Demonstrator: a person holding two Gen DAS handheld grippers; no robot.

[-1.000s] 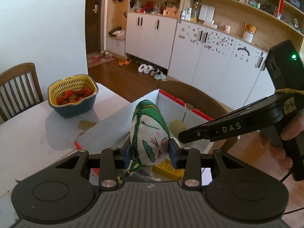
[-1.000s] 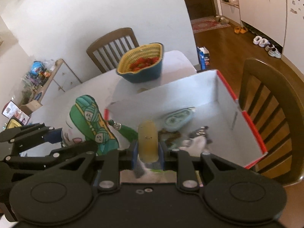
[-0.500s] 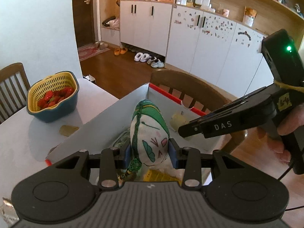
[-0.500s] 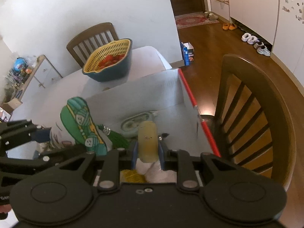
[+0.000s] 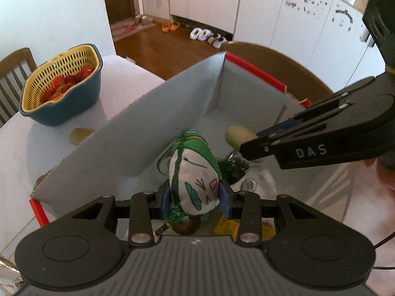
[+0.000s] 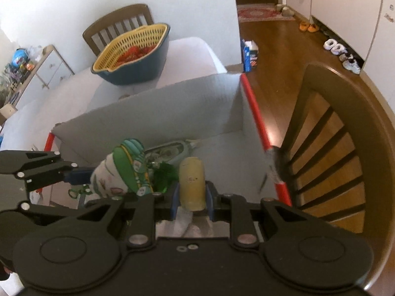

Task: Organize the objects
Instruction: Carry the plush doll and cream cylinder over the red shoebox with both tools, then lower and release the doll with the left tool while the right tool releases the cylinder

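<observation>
While both jaws clamp loads, left gripper [image 5: 195, 197] on cloth doll [image 5: 193, 172], right gripper [image 6: 191, 198] on yellow cylinder [image 6: 191, 182], over box [image 6: 172, 103]: early release risks tangling, crowding.

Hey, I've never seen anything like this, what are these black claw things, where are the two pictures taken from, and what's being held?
These are two handheld grippers, one in each of a person's hands; no robot arm. Each carries a camera looking forward along its fingers, so one picture comes from each tool. The left gripper is shut on a green and white cloth pouch with a drawn face. The right gripper is shut on a pale yellow cylinder. Both hang over an open white cardboard box with red edges that already holds several small items. A basket of red fruit stands on the white table beside the box.
</observation>
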